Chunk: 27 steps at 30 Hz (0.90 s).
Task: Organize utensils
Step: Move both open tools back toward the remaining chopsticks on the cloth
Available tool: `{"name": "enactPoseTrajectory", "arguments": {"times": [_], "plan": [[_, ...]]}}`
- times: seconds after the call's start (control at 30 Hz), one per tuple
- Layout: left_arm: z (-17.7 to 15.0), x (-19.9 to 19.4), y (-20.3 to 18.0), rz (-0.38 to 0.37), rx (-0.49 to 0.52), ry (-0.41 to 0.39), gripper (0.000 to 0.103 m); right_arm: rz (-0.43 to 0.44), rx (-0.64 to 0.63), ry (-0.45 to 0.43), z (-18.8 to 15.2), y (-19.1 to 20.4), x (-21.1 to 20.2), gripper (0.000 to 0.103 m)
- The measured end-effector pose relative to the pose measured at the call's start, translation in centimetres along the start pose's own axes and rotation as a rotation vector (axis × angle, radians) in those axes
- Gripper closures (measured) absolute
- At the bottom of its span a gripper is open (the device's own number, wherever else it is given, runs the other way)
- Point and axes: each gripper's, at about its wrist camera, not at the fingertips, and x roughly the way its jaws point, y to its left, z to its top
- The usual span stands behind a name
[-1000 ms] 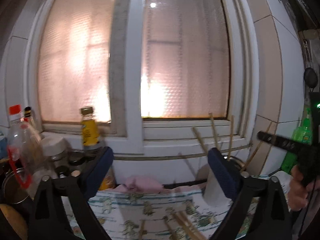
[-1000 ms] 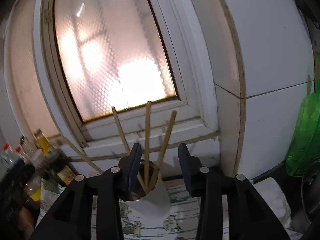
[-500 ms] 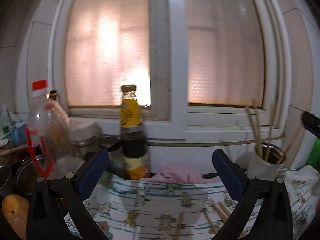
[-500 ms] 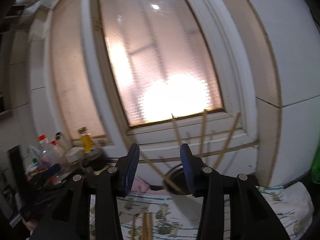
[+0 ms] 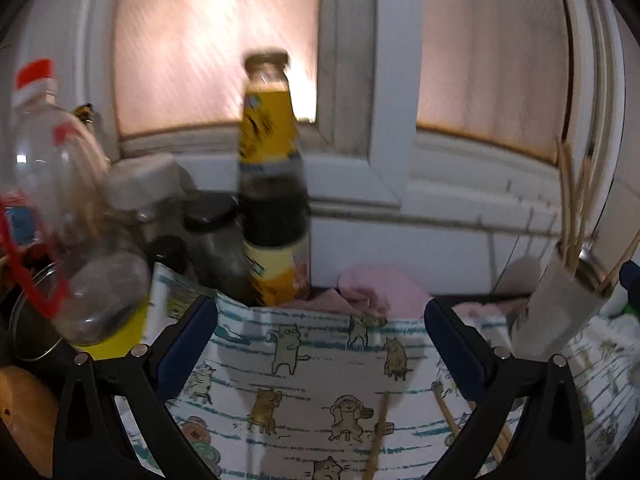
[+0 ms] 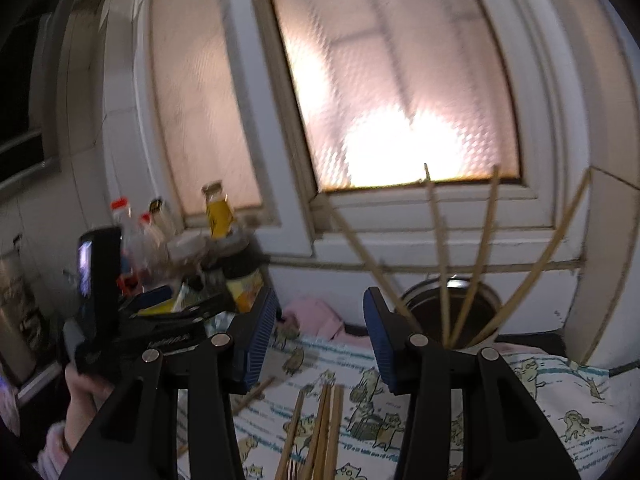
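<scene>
Both grippers, right (image 6: 320,332) and left (image 5: 320,344), are hanging wide open, gripping nothing. Loose chopsticks (image 6: 320,428) are lying on the cloth (image 6: 560,400), nearer than the cup (image 5: 560,312) of upright chopsticks. A careless reach is risking tipping the cup or the bottle (image 5: 274,184) behind.

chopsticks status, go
Left gripper and right gripper open, empty. Loose chopsticks on cat-print cloth; four stand in the holder. Nothing in the way.

Four chopsticks (image 6: 486,248) stand in one holder (image 5: 560,308) by the window. About five more chopsticks (image 6: 320,424) lie on the one cat-print cloth (image 6: 560,392). One yellow-labelled bottle (image 5: 276,184) stands left of the holder.
</scene>
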Motion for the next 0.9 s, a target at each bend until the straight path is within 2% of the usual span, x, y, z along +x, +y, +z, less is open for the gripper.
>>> {"name": "enactPoseTrajectory", "arguments": {"times": [0.07,0.17,0.27,0.33,0.4,0.47,0.63,0.67,0.7,0.9], "plan": [[0.0,0.9,-0.4,-0.023,0.029,0.01,0.0,0.006,-0.004,0.048,-0.5,0.2,1.2,0.055],[0.5,1.8,0.2,-0.148,-0.019,0.038,0.004,-0.01,-0.001,0.133,-1.3,0.1,3.3,0.055],[0.5,2.0,-0.1,-0.109,0.068,0.021,0.008,-0.047,-0.004,0.237,-2.4,0.0,5.5,0.055],[-0.3,2.3,-0.5,-0.11,0.142,0.044,0.017,-0.053,-0.007,0.292,-3.2,-0.2,6.6,0.055],[-1.1,3.3,-0.4,-0.148,0.153,0.131,0.024,-0.055,-0.019,0.337,-4.0,-0.3,7.8,0.056],[-1.7,4.8,-0.4,-0.209,0.118,0.254,0.031,-0.066,-0.031,0.37,-4.6,-0.3,8.6,0.058],[-3.1,7.3,-0.4,-0.314,0.066,0.445,0.043,-0.102,-0.019,0.478,-6.2,-0.9,10.8,0.065],[-3.3,7.5,-0.5,-0.304,0.065,0.459,0.051,-0.098,-0.01,0.49,-6.5,-1.1,11.0,0.068],[-3.6,7.5,-0.6,-0.293,0.07,0.463,0.055,-0.098,-0.001,0.495,-6.7,-1.1,11.1,0.07],[-3.9,6.0,-2.3,-0.332,0.141,0.433,0.057,-0.104,-0.012,0.509,-7.4,-0.8,11.5,0.078]]}}
